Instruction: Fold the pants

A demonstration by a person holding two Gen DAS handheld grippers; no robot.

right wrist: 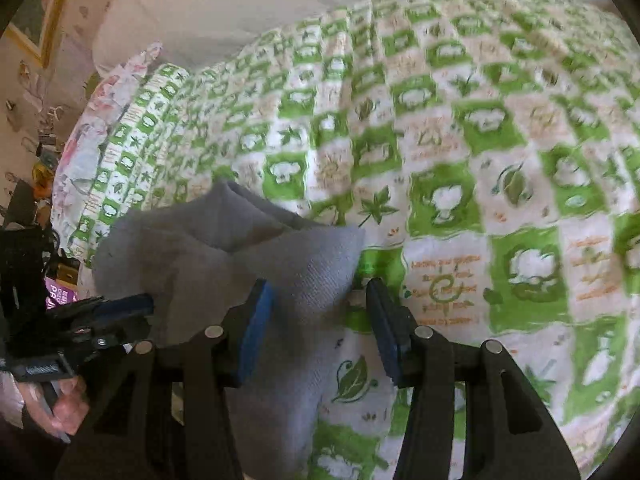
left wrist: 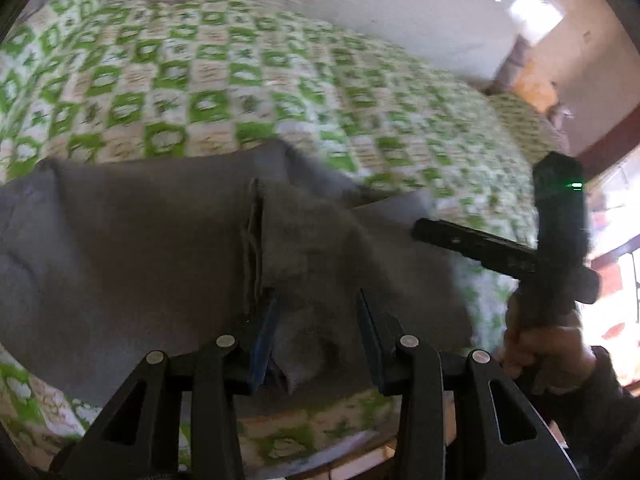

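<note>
Grey pants (left wrist: 140, 240) lie folded on a green-and-white checked bedspread (left wrist: 208, 80). In the left wrist view my left gripper (left wrist: 318, 320) is open over the pants' near right part. A raised fold of the cloth lies loose between its blue pads (left wrist: 264, 336). My right gripper (right wrist: 320, 320) is open too, at the pants' right end (right wrist: 304, 264). The cloth lies against its left pad (right wrist: 256, 328) and bedspread shows by the right one. Each gripper shows in the other's view: the right one (left wrist: 476, 246) held in a hand (left wrist: 540, 344), the left one (right wrist: 116, 308) at the left edge.
The bedspread (right wrist: 460, 160) covers the whole bed, with a white wall (left wrist: 400, 12) behind it. A floral pillow (right wrist: 104, 120) lies at the bed's far left end in the right wrist view. Cluttered things (right wrist: 36, 168) stand beyond it. A bright window (left wrist: 616, 280) is at the right.
</note>
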